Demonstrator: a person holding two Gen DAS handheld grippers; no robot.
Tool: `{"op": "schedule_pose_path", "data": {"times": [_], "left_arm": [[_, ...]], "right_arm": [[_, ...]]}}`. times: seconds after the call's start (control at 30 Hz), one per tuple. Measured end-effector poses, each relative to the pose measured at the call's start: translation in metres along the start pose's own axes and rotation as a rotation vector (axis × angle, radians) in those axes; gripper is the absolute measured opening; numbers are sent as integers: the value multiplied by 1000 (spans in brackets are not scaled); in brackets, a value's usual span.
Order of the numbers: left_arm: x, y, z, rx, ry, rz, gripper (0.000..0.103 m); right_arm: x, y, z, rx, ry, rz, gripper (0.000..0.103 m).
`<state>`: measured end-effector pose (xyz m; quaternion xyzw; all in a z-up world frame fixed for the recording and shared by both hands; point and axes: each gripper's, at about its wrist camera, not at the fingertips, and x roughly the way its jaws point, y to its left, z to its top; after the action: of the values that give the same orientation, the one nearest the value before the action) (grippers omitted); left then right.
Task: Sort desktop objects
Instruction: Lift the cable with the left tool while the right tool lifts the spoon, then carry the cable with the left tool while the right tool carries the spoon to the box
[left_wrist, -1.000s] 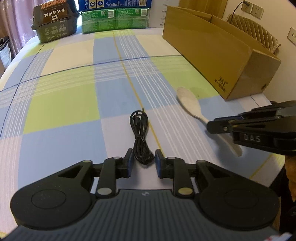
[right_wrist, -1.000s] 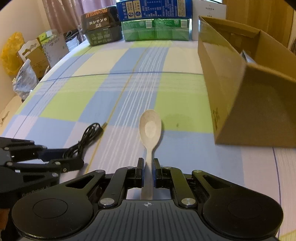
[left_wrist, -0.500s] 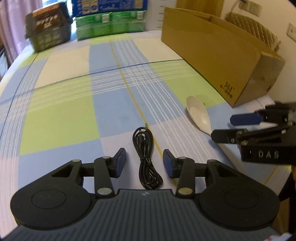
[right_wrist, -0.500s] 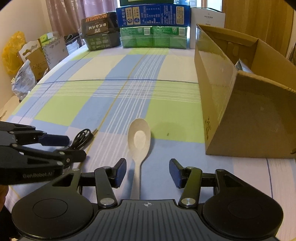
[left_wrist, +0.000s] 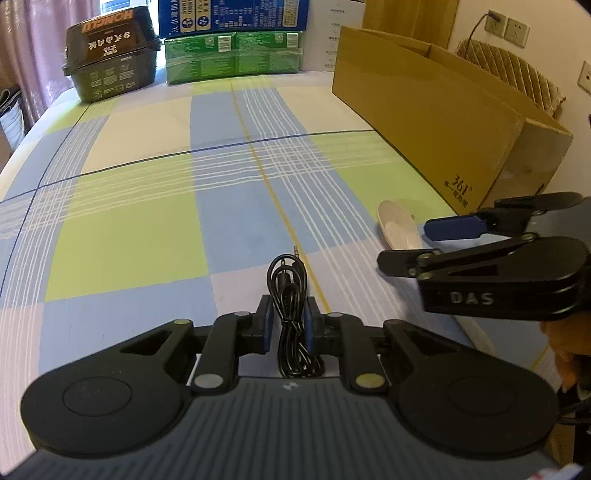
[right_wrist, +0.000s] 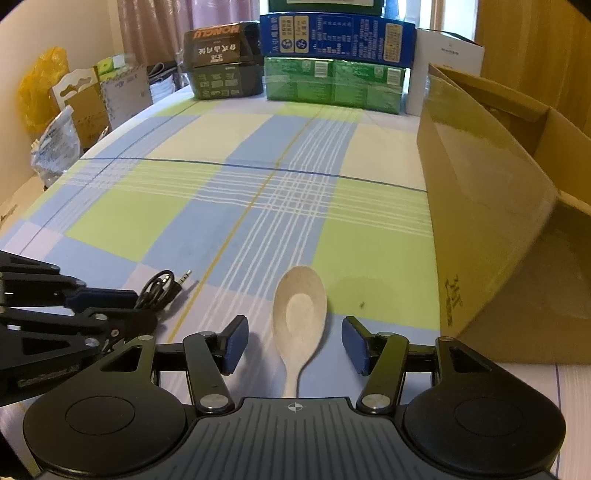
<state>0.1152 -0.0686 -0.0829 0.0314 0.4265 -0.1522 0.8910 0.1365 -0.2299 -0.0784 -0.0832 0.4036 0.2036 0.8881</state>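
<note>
A coiled black cable (left_wrist: 288, 295) lies on the checked tablecloth (left_wrist: 129, 240), and my left gripper (left_wrist: 288, 325) is shut on its middle, both blue pads against the coil. In the right wrist view the cable's plug end (right_wrist: 162, 284) sticks out past the left gripper (right_wrist: 144, 308). A pale wooden spoon (right_wrist: 299, 314) lies flat with its bowl pointing away. My right gripper (right_wrist: 295, 343) stands wide open around the spoon's neck, pads well clear of it. From the left wrist view the right gripper (left_wrist: 404, 245) hovers over the spoon (left_wrist: 399, 229).
A long open cardboard box (left_wrist: 443, 122) (right_wrist: 498, 240) stands along the right side. At the table's far end are a black box (left_wrist: 110, 62), green packs (left_wrist: 232, 55) and a blue carton (left_wrist: 232, 14). Bags and papers (right_wrist: 74, 110) crowd the left beyond the table edge.
The right gripper, shut on the spoon handle a second ago, has opened wide. The left gripper opened wider around the cable, then closed onto it.
</note>
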Motion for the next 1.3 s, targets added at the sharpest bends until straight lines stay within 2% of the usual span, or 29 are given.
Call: {"op": "schedule_pose_path", "data": {"times": [0.17, 0.43, 0.5, 0.57, 1.3], "left_arm": [[-1, 2, 0, -18, 1, 2, 13], [0, 3, 2, -21, 3, 2, 13], [1, 3, 2, -24, 5, 2, 13], [1, 3, 1, -24, 8, 2, 13], [-27, -10, 0, -48, 11, 18, 12]], "right_arm": [[8, 4, 1, -26, -10, -15, 54], [13, 1, 5, 2, -16, -22, 52], [13, 1, 5, 2, -17, -21, 47], [13, 2, 6, 2, -20, -22, 30], [-40, 4, 12, 50, -88, -23, 29]]}}
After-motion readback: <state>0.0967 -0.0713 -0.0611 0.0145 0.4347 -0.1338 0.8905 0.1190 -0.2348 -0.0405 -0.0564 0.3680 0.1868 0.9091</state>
